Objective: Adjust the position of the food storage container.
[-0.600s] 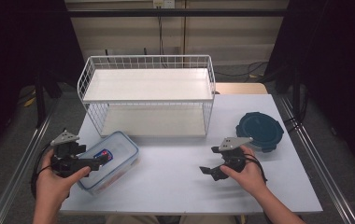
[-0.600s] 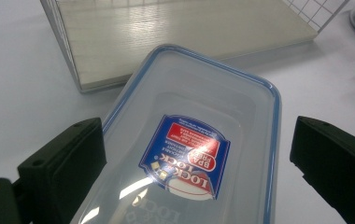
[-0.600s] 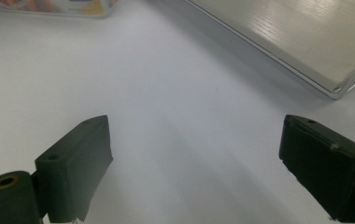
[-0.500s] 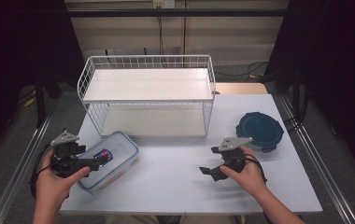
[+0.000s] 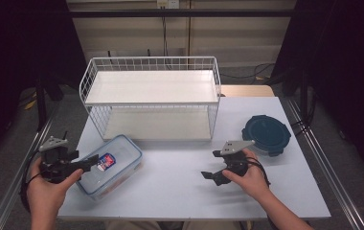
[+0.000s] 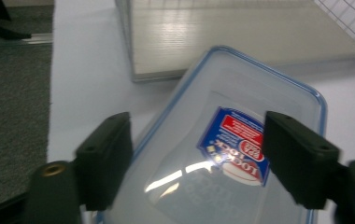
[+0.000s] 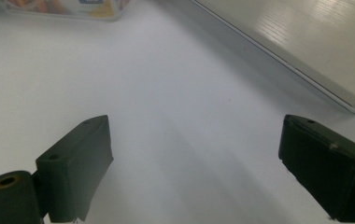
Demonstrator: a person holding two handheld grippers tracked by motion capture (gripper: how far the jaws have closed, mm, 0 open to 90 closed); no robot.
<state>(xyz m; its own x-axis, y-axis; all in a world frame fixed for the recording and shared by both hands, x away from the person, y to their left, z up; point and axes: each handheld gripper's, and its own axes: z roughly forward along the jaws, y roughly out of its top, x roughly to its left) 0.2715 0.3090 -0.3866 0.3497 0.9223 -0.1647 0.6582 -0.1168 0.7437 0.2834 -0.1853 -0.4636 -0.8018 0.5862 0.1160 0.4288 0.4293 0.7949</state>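
A clear rectangular food container (image 5: 113, 165) with a blue-rimmed lid and a red and blue label lies at the table's front left. My left gripper (image 5: 90, 162) is at its near left end, pointing right. In the left gripper view the jaws (image 6: 199, 163) stand apart just above the lid (image 6: 241, 140), one over the lid's left rim, the other over the label; no pad presses on it. My right gripper (image 5: 212, 164) is at the front right, pointing left, held in a hand. Its jaws (image 7: 194, 172) are wide open over bare white table.
A white wire rack (image 5: 151, 96) with two shelves stands at the back middle. Its lower shelf board (image 6: 241, 37) lies just past the container. A round dark teal lidded box (image 5: 266, 134) sits at the right. The table's left edge (image 5: 70, 158) runs close beside my left hand.
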